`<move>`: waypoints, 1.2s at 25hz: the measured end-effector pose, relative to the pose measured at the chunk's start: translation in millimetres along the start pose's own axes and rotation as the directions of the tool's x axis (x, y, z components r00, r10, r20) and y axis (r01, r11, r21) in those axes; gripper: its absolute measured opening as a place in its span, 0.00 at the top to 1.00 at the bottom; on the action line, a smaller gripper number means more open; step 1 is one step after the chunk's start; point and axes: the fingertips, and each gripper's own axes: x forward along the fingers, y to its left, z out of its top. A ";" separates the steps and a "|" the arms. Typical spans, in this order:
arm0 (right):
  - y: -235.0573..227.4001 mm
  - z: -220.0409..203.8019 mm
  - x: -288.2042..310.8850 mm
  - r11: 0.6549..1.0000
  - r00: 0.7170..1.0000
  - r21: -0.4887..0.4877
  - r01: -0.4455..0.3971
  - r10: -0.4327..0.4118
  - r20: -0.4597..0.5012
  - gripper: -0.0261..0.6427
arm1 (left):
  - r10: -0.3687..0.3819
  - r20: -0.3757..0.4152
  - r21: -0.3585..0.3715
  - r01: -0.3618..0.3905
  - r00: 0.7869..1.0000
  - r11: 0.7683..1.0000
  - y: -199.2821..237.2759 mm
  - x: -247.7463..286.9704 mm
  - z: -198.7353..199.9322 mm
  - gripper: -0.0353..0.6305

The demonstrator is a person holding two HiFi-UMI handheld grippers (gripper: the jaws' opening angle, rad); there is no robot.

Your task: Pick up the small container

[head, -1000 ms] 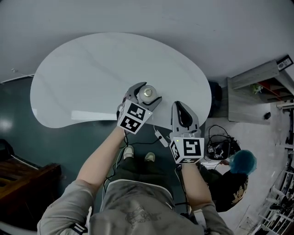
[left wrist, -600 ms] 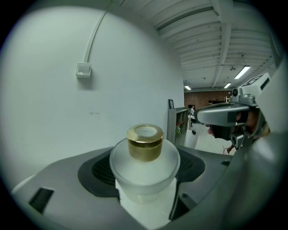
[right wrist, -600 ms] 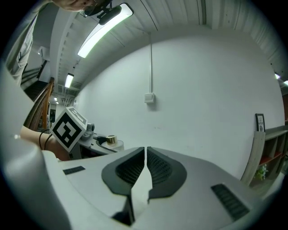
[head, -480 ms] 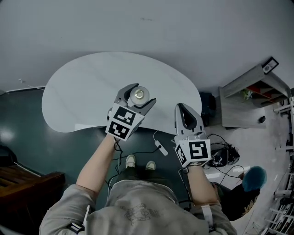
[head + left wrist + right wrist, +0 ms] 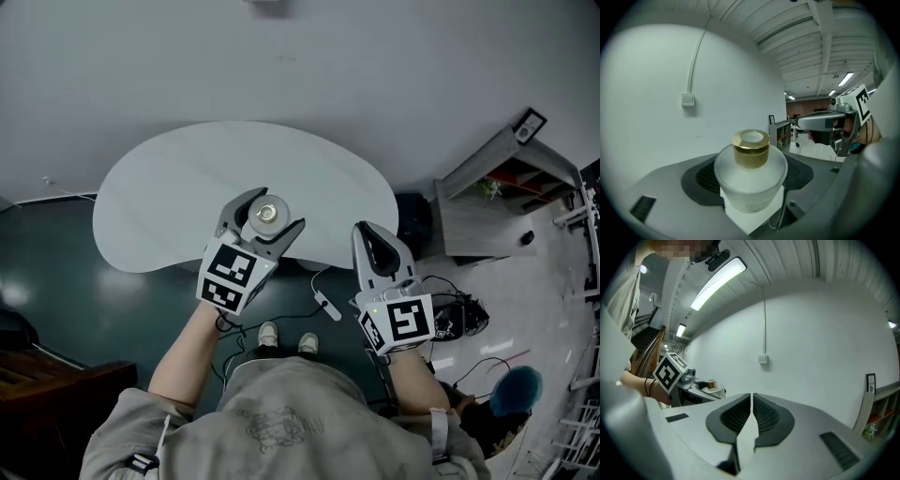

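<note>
The small container (image 5: 264, 215) is a frosted white jar with a gold cap (image 5: 750, 147). My left gripper (image 5: 262, 217) is shut on the small container and holds it upright, lifted above the near edge of the white table (image 5: 178, 178). In the left gripper view the jar (image 5: 749, 180) fills the gap between the dark pads. My right gripper (image 5: 375, 239) is shut with nothing in it, off the table's near right edge. In the right gripper view its jaws (image 5: 751, 416) meet, and the jar (image 5: 711, 385) shows small at the left.
A grey shelf unit (image 5: 497, 192) stands to the right of the table. Cables and a dark bundle of gear (image 5: 455, 314) lie on the floor at right. A blue-haired person (image 5: 514, 389) is at the lower right. A wall switch (image 5: 687, 99) sits on the white wall ahead.
My left gripper has moved left and toward me with the container, rising off the table. The right gripper has stayed shut and shifted little.
</note>
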 end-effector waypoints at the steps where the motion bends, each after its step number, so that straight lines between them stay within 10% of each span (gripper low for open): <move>1: 2.5 1.5 -4.1 1.000 1.000 -0.005 -0.007 0.007 0.002 0.91 | 0.002 0.004 0.012 -0.002 1.000 1.000 -3.2 -6.0 3.4 0.43; 30: 35.5 -25.1 -73.9 0.998 0.997 0.041 -0.057 0.059 -0.043 0.91 | -0.011 -0.028 0.003 0.011 1.000 1.000 -73.3 -67.4 -28.3 0.43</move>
